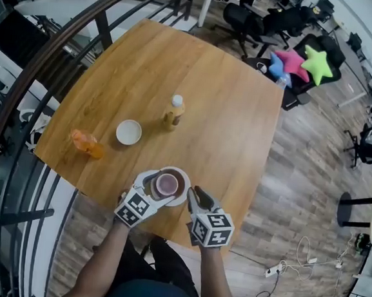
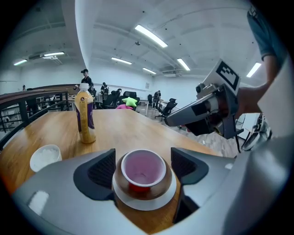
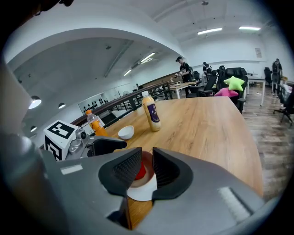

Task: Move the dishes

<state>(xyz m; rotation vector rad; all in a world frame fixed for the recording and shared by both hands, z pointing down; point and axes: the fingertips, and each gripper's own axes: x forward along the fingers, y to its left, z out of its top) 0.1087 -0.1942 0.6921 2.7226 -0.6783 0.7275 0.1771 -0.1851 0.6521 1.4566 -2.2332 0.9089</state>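
A stack of dishes stands near the table's front edge: a white plate (image 1: 184, 197) at the bottom, a brown bowl (image 1: 179, 174) on it, and a pink cup (image 1: 166, 184) with a red base in the bowl. My left gripper (image 1: 155, 188) is open, its jaws on either side of the bowl (image 2: 143, 189) and cup (image 2: 143, 166). My right gripper (image 1: 195, 194) sits at the plate's right rim, jaws nearly together with nothing between them. Through the slit in the right gripper view I see the plate (image 3: 142, 190) and the cup's red base (image 3: 140, 172).
On the wooden table (image 1: 205, 81), a small white bowl (image 1: 128, 132) lies left of centre. A tea bottle (image 1: 173, 113) stands upright mid-table. An orange bottle (image 1: 86, 143) lies by the left edge, beside a railing (image 1: 16, 162). Office chairs (image 1: 249, 21) stand beyond the far edge.
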